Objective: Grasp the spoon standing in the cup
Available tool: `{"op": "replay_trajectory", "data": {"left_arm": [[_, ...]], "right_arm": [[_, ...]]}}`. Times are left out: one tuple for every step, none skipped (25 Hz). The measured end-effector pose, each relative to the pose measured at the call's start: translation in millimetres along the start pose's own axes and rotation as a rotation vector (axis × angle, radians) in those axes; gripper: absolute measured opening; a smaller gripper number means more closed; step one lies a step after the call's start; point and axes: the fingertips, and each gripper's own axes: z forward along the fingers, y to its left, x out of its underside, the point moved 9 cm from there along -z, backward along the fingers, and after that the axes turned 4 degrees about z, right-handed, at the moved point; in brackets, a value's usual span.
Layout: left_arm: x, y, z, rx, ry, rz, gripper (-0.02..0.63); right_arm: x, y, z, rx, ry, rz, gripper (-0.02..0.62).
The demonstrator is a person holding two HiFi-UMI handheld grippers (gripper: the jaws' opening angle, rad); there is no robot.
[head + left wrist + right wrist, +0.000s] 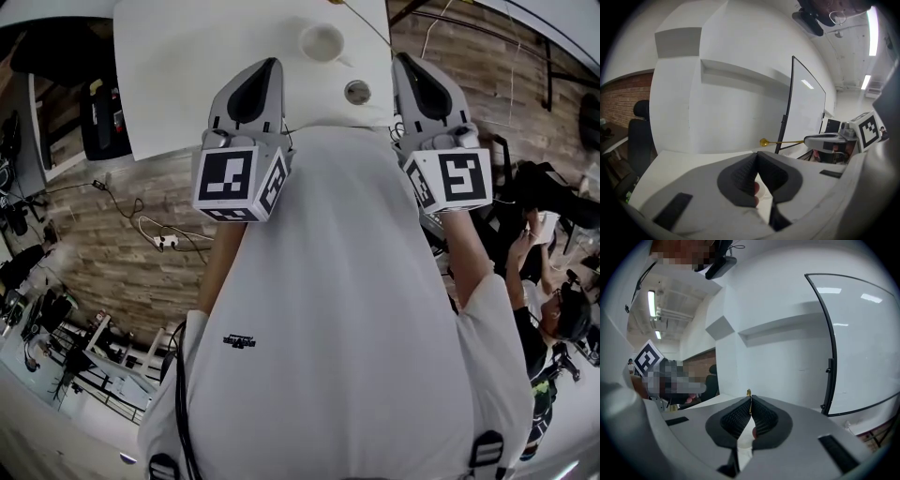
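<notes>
A white cup (322, 42) stands on the white table (187, 75), with no spoon in it. My right gripper (401, 58) is shut on a thin gold spoon (361, 19), which juts up and to the left over the table's far edge. In the left gripper view the spoon (765, 141) sticks out sideways from the right gripper (808, 139). In the right gripper view its edge (749, 397) shows pinched between the pads. My left gripper (272, 64) hovers at the table's near edge, left of the cup. Its jaws (757, 155) meet at the tips with nothing between them.
A small round grey object (357, 91) lies on the table near the right gripper. A black-framed clear panel (787, 108) stands behind the table against a white wall. An office chair (640, 136) is at the left. Cables (155, 234) lie on the floor, and a seated person (553, 314) is at the right.
</notes>
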Motion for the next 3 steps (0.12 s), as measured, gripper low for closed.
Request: {"op": "replay_trajectory", "data": {"left_arm": [[-0.6, 0.4, 0.3, -0.005, 0.000, 0.002, 0.009], [-1.1, 1.0, 0.6, -0.011, -0.001, 0.003, 0.009], [-1.7, 1.6, 1.0, -0.017, -0.001, 0.004, 0.009]], "right_arm": [[-0.2, -1.6, 0.4, 0.000, -0.003, 0.003, 0.006], [-0.5, -3.3, 0.9, 0.000, -0.006, 0.006, 0.006], [-0.8, -5.0, 1.5, 0.000, -0.010, 0.008, 0.006]]}}
